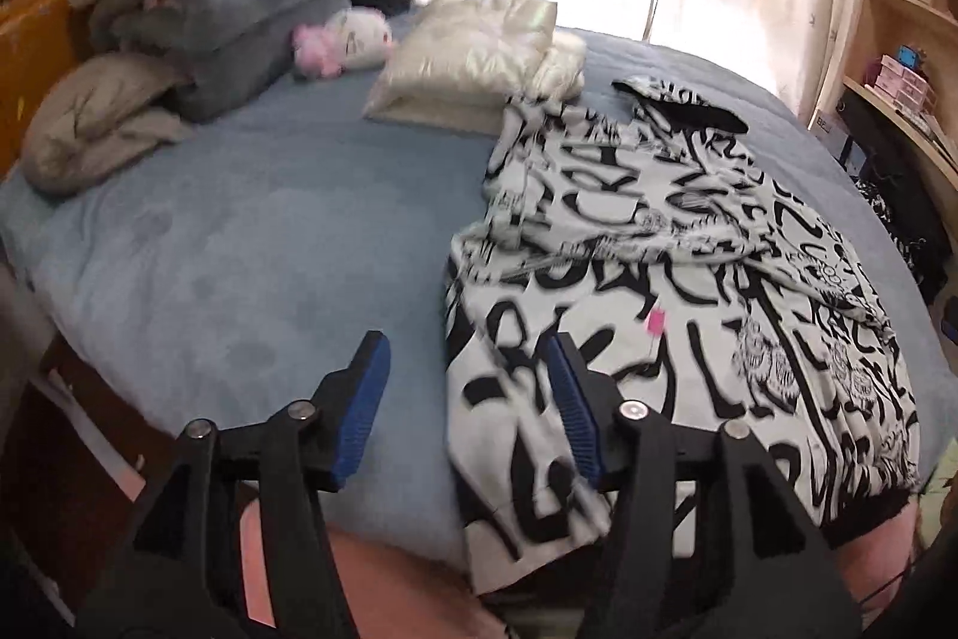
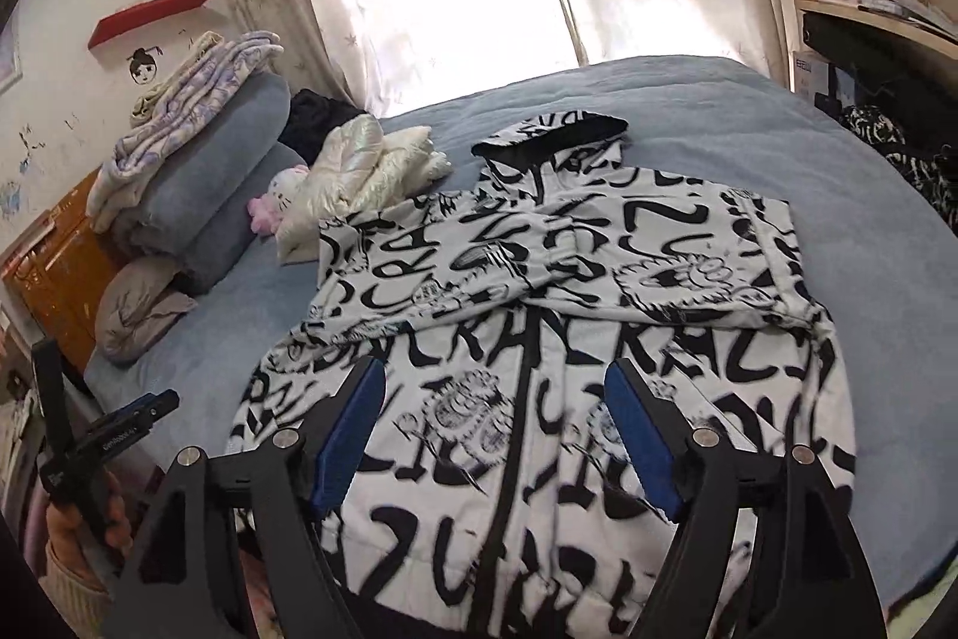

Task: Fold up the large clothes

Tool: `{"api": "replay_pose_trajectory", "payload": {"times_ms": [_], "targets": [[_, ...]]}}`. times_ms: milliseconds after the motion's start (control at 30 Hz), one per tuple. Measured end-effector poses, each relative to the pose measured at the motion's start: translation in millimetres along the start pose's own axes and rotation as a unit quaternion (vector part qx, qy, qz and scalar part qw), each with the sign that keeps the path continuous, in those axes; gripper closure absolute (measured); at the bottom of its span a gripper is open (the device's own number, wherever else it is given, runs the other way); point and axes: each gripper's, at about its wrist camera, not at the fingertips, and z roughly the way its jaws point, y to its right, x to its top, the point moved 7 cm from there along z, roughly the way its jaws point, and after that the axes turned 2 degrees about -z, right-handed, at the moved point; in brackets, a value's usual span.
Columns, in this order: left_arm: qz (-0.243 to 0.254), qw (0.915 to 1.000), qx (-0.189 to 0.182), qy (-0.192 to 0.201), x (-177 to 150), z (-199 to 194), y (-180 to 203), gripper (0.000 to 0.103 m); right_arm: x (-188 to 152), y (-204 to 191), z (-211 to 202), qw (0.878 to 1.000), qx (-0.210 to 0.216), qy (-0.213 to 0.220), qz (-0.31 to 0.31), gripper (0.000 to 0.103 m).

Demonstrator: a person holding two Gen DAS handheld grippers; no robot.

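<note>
Hoodie [image 2: 539, 339] on bed [image 2: 778, 148], puffer jacket [image 2: 359, 178] touching it, both grippers' fingers [image 1: 365, 399] [image 2: 347, 435] spread, empty.

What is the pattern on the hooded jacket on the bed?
White with black graffiti-style lettering on the jacket; clearest in the right wrist view.

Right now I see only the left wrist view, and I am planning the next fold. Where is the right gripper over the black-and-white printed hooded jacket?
Observer: The right gripper is open over the lower front of the black-and-white printed hooded jacket, with its jaws either side of the black centre zip line.
Operator: Is any cloth pinched in it?
Observer: No, nothing lies between its blue ribbed pads.
Operator: And how does my left gripper look from there?
Observer: The left gripper is out to the left of the jacket, not touching it, near the corner of the blue-grey bed.
</note>
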Motion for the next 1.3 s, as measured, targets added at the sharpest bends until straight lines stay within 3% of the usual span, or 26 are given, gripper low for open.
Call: {"api": "replay_pose_trajectory", "payload": {"times_ms": [200,400,767,1033,1133,1300], "targets": [[-0.037,0.9966,-0.055,-0.049,-20.4,17.7,-20.0,0.050,-17.8,37.2,-13.0,0.999,-0.038,-0.010,-0.012,0.018],[-0.037,0.9905,-0.101,-0.086,-37.7,39.9,-0.8,0.050,-48.5,94.7,-14.4,0.996,-0.078,-0.047,0.017,0.018],[-0.013,0.9870,-0.100,-0.125,-59.3,86.4,26.5,0.050,-106.6,206.0,-21.6,0.984,-0.131,-0.082,0.090,0.018],[-0.006,0.9862,-0.112,-0.122,-62.0,99.9,32.7,0.039,-149.4,233.4,-2.0,0.979,-0.098,-0.110,0.142,0.018],[-0.003,0.9855,-0.121,-0.119,-63.2,102.0,35.1,0.033,-151.8,226.6,5.5,0.982,-0.086,-0.108,0.131,0.019],[-0.001,0.9849,-0.134,-0.110,-65.3,104.7,38.2,0.024,-149.9,195.0,24.3,0.985,-0.019,-0.114,0.126,0.024]]}}
